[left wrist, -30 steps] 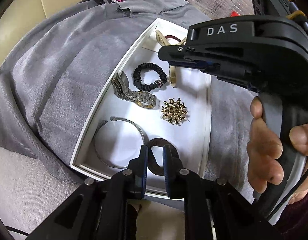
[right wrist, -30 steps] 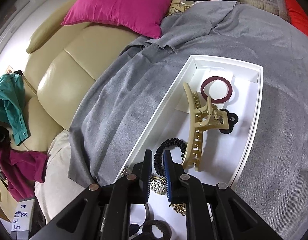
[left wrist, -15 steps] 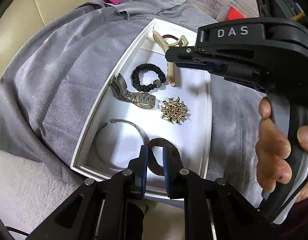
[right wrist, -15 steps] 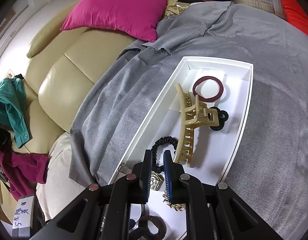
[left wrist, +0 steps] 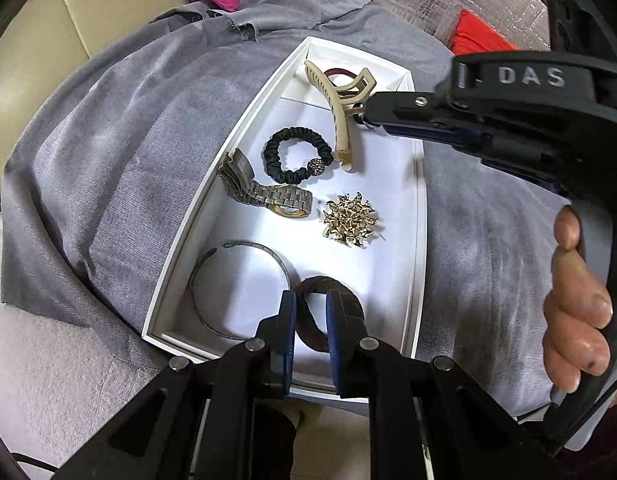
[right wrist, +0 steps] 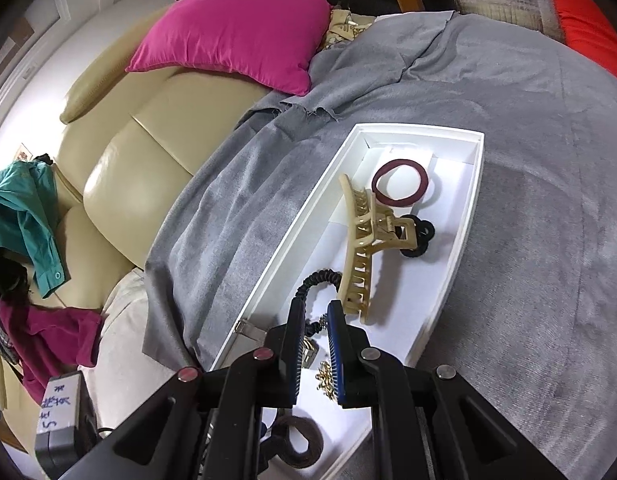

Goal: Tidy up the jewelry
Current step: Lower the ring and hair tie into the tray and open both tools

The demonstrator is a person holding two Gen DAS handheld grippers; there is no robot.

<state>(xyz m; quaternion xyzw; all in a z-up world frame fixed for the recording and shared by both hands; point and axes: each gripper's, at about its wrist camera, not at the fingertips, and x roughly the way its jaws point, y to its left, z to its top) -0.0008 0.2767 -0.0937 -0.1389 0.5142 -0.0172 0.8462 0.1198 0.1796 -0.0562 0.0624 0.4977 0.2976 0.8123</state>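
A white tray (left wrist: 418, 216) on grey cloth holds a beige claw clip (left wrist: 340, 108), a black scrunchie (left wrist: 296, 154), a metal watch (left wrist: 264, 192), a gold brooch (left wrist: 350, 220), a thin bangle (left wrist: 212, 292) and a brown braided band (left wrist: 348, 304). My left gripper (left wrist: 310, 308) hovers over the brown band, narrowly open and empty. My right gripper (right wrist: 316, 316) is above the tray, narrowly open and empty, near the scrunchie (right wrist: 314, 280) and claw clip (right wrist: 362, 248). A maroon hair tie (right wrist: 400, 182) and a black hair tie (right wrist: 422, 240) lie at the far end.
The tray (right wrist: 464, 236) sits on a grey cloth (right wrist: 528, 160) over a beige sofa (right wrist: 120, 152). A pink cushion (right wrist: 244, 28) lies at the back. Clothes (right wrist: 24, 208) hang at the left. A red object (right wrist: 588, 28) is at the far right.
My right gripper has pulled back and away from the tray's middle, towards the right. My left gripper has stayed over the brown band.
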